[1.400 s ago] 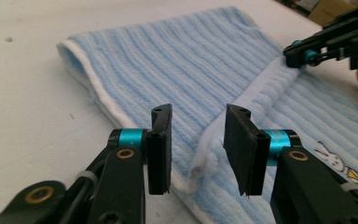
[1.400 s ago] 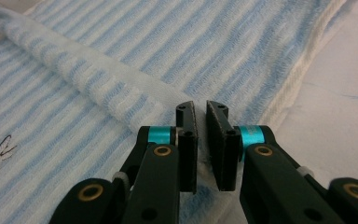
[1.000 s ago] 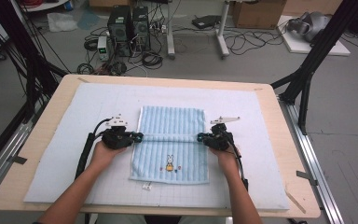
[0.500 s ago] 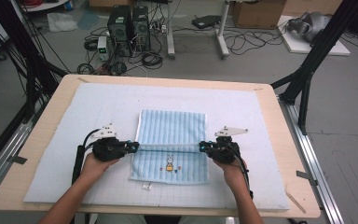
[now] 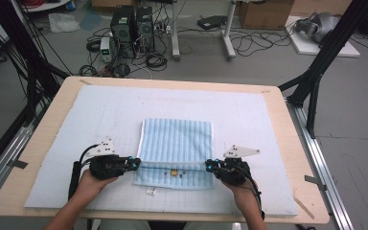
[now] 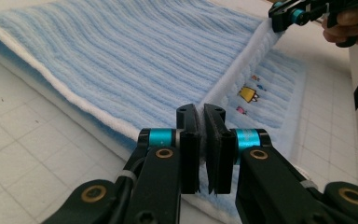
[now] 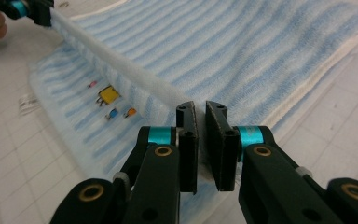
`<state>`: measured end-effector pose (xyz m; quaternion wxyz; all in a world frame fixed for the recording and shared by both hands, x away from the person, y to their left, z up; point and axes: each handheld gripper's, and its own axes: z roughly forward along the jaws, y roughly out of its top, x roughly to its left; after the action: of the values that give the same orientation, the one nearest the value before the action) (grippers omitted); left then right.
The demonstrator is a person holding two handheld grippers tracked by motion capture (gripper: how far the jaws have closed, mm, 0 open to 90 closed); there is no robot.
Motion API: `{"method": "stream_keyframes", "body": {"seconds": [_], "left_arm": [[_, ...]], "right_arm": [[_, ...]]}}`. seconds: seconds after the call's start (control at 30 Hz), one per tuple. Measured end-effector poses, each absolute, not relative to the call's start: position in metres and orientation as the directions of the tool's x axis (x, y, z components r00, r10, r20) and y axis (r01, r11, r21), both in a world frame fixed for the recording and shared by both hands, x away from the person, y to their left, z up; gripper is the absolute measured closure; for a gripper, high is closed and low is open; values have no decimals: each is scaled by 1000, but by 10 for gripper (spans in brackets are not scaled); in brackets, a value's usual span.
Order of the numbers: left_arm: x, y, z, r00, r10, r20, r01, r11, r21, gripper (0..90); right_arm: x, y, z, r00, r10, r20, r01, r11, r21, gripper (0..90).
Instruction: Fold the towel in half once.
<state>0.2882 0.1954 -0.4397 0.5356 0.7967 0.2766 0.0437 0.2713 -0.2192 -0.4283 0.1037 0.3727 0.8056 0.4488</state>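
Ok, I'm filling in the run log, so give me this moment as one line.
work: folding towel | left tool: shut on towel edge | right tool: shut on towel edge | fold: far edge over near part

Both grippers sit nearer the person than a second ago; the left gripper [image 5: 135, 164] and right gripper [image 5: 210, 166] draw the towel [image 5: 176, 143] edge over the lower half; less of its picture shows.

In the high view the towel [image 5: 176, 143] lay at the centre of the mat [image 5: 249, 120], which covered the table [image 5: 294, 143]. The left gripper [image 5: 135, 163] was at the towel's lower left corner and the right gripper [image 5: 209, 166] at its lower right. Computer towers [image 5: 132, 24] stood on the floor at the upper middle.
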Motion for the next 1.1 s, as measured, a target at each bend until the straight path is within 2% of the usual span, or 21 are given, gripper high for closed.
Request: {"method": "stream_keyframes", "body": {"seconds": [0.37, 0.4, 0.43, 0.5, 0.57, 0.67, 0.8, 1.0, 1.1], "left_arm": [[274, 193, -444, 873, 431, -228, 390, -337, 857, 835], [274, 194, -444, 868, 431, -248, 404, -320, 857, 819], [274, 195, -443, 861, 436, -260, 415, -310, 856, 744], [276, 200, -441, 836, 468, -286, 438, -256, 862, 588], [279, 204, -436, 821, 485, -301, 436, -192, 879, 567], [284, 206, -432, 803, 509, -311, 432, -136, 892, 563], [288, 198, -436, 790, 532, -304, 443, -153, 883, 581], [291, 175, -452, 788, 544, -288, 503, -299, 810, 660], [288, 169, -452, 796, 546, -261, 498, -346, 795, 693]], "right_arm": [[252, -221, -432, -716, 682, 148, 504, 359, 786, 811], [252, -221, -433, -716, 682, 145, 504, 362, 784, 795], [252, -222, -433, -717, 680, 155, 513, 364, 777, 747], [252, -226, -431, -700, 689, 188, 530, 324, 784, 585], [254, -233, -426, -669, 706, 233, 542, 248, 803, 548], [257, -236, -422, -643, 731, 227, 538, 221, 813, 546], [262, -227, -428, -651, 729, 211, 545, 255, 799, 568], [266, -214, -438, -681, 717, 149, 545, 360, 758, 660], [264, -211, -444, -696, 712, 94, 534, 425, 731, 685]]}}
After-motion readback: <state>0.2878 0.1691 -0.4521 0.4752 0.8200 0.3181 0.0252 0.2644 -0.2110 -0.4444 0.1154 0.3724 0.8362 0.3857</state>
